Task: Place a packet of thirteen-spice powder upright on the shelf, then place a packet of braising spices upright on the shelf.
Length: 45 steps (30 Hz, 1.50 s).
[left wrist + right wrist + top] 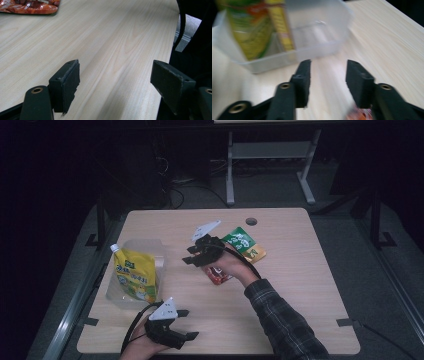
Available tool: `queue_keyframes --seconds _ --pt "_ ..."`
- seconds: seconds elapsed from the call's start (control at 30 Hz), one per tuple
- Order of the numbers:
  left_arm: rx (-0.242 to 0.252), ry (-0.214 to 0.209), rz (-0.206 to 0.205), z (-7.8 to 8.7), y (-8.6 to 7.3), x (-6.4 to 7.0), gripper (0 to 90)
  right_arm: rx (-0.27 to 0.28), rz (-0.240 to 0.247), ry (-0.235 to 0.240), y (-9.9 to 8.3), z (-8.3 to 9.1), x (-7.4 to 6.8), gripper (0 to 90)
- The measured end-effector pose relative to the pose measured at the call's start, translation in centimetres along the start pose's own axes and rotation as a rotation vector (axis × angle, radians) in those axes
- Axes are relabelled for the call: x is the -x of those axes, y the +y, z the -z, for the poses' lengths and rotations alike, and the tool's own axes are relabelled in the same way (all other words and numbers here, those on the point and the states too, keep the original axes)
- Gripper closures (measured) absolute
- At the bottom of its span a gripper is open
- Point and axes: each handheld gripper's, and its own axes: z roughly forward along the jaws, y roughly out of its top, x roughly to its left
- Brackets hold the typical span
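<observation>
Your right gripper (191, 255) hovers with jaws spread and empty, just above the red snack packet (218, 275) on the tabletop (300, 285), pointing toward the clear bin (131, 292) holding a yellow pouch (135, 275). Your left gripper (186, 325) rests near the front edge, jaws spread wide.

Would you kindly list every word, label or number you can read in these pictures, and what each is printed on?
No text can be read with confidence.
Yellow pouch in the clear bin: blue characters on the front, too small to read.
Green packet: white lettering, too small to read.
Red packet: print blurred, unreadable.
</observation>
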Motion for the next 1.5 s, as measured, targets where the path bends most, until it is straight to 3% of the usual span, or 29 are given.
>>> queue_keyframes --seconds 0.07,0.27,0.43,0.57,0.8,1.03,1.13,1.33,1.5 --pt "0.001 -0.002 0.015 0.0 0.0 0.1 22.9 -0.006 -0.042 -0.047 -0.9 0.2 1.2 65.3" --pt "0.005 -0.001 0.007 0.1 0.0 0.0 22.9 -0.010 -0.152 -0.175 -2.7 0.3 4.2 88.5" --pt "0.005 -0.003 0.004 0.1 0.0 0.1 22.9 0.010 -0.245 -0.287 -4.4 -0.2 6.9 90.0" --pt "0.014 -0.008 0.011 0.2 0.0 0.0 22.9 -0.014 -0.278 -0.333 -5.8 -1.4 8.5 90.0" --pt "0.018 -0.012 0.013 0.3 0.0 0.0 22.9 -0.012 -0.309 -0.346 -6.9 -3.6 10.0 90.0" --pt "0.021 -0.009 0.021 0.5 0.0 -0.1 22.9 -0.062 -0.287 -0.336 -7.1 -5.1 10.2 90.0" --pt "0.021 -0.008 0.021 0.5 0.0 -0.2 22.9 -0.039 -0.302 -0.330 -7.9 -4.9 10.1 90.0" --pt "0.020 0.000 0.023 0.6 -0.1 -0.3 23.0 -0.040 -0.292 -0.332 -8.6 -4.3 9.2 90.0" --pt "0.015 0.004 0.021 0.6 -0.1 -0.3 23.0 -0.044 -0.266 -0.330 -9.3 -3.4 7.3 90.0"
